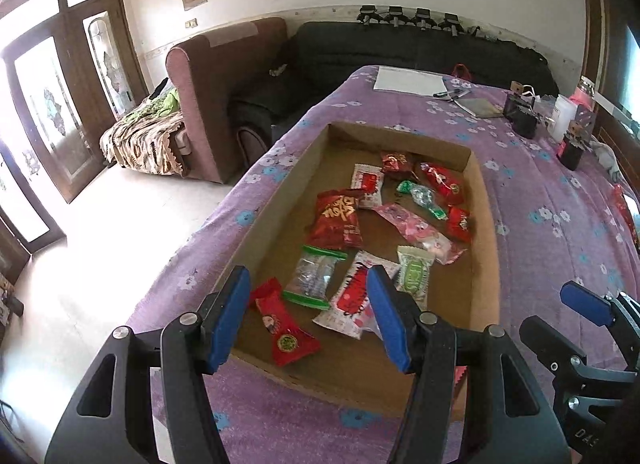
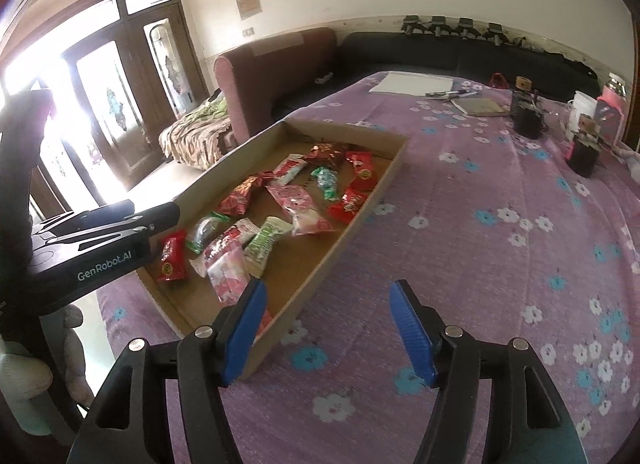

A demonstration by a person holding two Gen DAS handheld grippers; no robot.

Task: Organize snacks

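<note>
Left tongs (image 1: 308, 316) are spread wide above the near end of the cardboard tray (image 1: 486, 199), gripping nothing. Right tongs (image 2: 328, 328) are likewise spread and empty, over the purple floral cloth (image 2: 500, 264) just right of the tray's near corner. Wrapped snacks (image 1: 338, 219) lie scattered inside the tray, which sits on the cloth-covered worktop. At the far end are a white paper sheet (image 1: 410, 79), pens (image 1: 450, 94) and dark containers (image 1: 524, 117). Sofas (image 1: 224, 75) and a glazed wooden door (image 1: 60, 99) stand beyond.
</note>
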